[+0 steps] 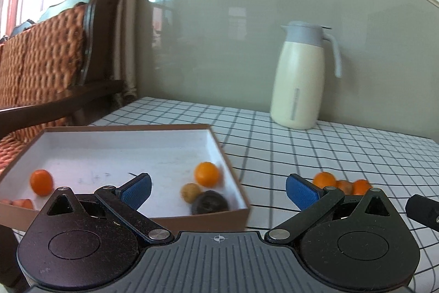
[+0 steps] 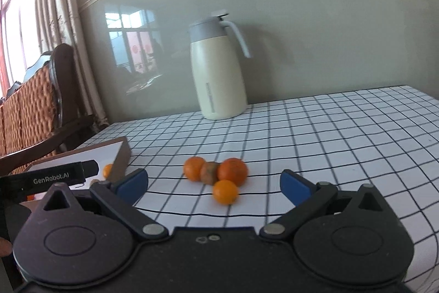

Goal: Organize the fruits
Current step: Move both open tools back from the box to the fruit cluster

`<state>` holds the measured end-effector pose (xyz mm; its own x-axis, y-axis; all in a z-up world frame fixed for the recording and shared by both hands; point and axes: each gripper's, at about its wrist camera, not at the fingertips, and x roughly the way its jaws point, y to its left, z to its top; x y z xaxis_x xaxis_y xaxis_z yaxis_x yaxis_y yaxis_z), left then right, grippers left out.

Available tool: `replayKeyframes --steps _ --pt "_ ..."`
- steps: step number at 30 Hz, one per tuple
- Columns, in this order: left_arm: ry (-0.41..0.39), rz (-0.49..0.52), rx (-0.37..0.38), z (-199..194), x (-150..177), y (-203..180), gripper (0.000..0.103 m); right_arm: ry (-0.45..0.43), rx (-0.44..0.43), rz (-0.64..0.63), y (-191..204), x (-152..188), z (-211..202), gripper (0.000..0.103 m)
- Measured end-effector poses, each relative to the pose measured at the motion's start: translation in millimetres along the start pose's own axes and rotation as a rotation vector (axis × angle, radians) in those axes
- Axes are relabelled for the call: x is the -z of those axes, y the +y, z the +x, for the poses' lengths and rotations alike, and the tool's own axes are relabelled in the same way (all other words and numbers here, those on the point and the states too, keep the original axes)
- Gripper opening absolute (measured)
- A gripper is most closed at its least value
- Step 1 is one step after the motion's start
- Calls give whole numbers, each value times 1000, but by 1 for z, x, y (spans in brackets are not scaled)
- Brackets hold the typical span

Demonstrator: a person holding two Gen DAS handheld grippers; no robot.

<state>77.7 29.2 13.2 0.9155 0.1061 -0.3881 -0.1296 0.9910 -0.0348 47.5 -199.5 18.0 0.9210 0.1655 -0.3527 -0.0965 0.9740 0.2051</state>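
Observation:
A shallow brown box with a white inside (image 1: 115,147) lies on the checked tablecloth at the left. It holds an orange (image 1: 207,173), a second orange (image 1: 41,182), a small yellow-brown fruit (image 1: 191,192) and a dark round fruit (image 1: 210,202). My left gripper (image 1: 218,192) is open and empty over the box's right wall. A cluster of oranges (image 2: 232,171) with a brownish fruit (image 2: 209,173) lies on the cloth; it also shows in the left wrist view (image 1: 341,184). My right gripper (image 2: 214,184) is open and empty, just in front of the cluster.
A cream thermos jug with a grey lid (image 2: 218,67) stands at the back against the grey wall. A wicker and dark-wood chair (image 1: 46,59) stands left of the table by the curtains. The box corner (image 2: 120,158) shows left of the right gripper.

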Motion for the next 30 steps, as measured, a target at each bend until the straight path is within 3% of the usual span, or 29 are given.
replayKeyframes --steps 18,30 --pt "7 124 84 5 11 -52 103 -4 68 43 -27 2 1 97" --pt "-5 169 80 5 12 -63 103 4 88 26 -26 2 7 97"
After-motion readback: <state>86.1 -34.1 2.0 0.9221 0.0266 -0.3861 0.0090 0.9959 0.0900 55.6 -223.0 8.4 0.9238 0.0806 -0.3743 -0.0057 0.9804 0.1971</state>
